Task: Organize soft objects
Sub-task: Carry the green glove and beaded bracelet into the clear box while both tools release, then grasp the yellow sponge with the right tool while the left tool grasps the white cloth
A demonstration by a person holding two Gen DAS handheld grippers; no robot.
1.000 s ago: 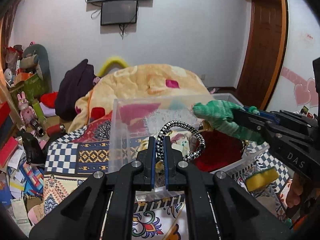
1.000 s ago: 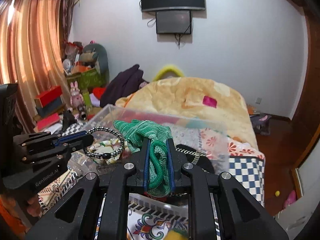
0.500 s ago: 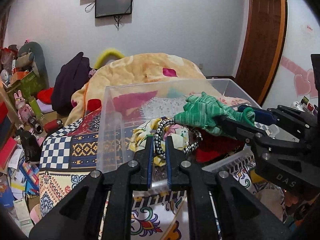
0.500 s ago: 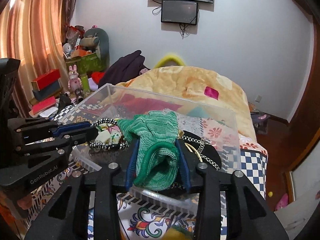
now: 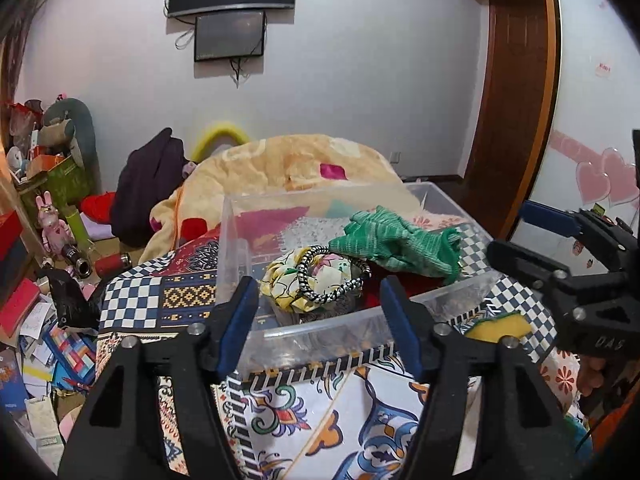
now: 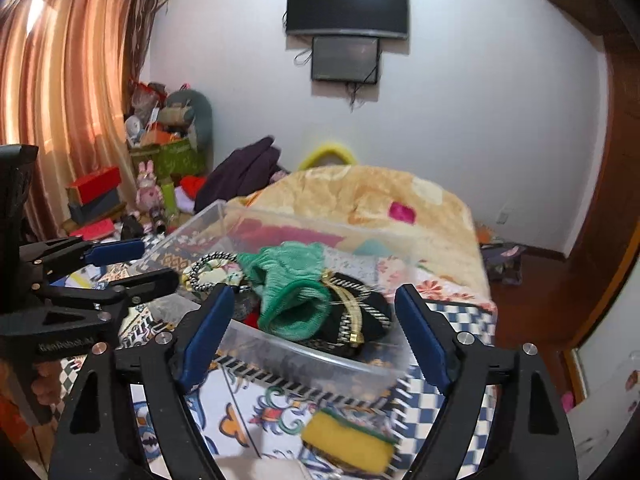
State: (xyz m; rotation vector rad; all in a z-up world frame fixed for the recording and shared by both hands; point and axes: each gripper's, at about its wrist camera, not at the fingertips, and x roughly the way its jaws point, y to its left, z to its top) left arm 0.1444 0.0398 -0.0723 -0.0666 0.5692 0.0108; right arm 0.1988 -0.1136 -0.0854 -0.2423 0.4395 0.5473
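Observation:
A clear plastic bin [image 5: 320, 330] [image 6: 304, 356] stands on the patterned bedcover. In it lie a black-and-white braided ring [image 5: 334, 276] [image 6: 208, 270] on a yellow floral cloth [image 5: 288, 284], a green knitted sock [image 5: 396, 244] [image 6: 294, 292] and a black and gold item [image 6: 356, 312]. My left gripper [image 5: 318, 320] is open and empty just in front of the bin's near wall. My right gripper [image 6: 314, 334] is open and empty, also at the near wall. A yellow and green sponge [image 6: 348, 444] [image 5: 498, 326] lies on the cover outside the bin.
A beige blanket heap [image 5: 288, 168] and a dark garment [image 5: 152, 184] lie behind the bin. Boxes, toys and papers [image 5: 36, 264] crowd the floor on the left. A wooden door [image 5: 516, 100] is at the right, curtains [image 6: 60, 100] at the left.
Both grippers have opened. The left one let go of the braided ring and the right one let go of the green sock; both things now lie in the bin, and the grippers have drawn back.

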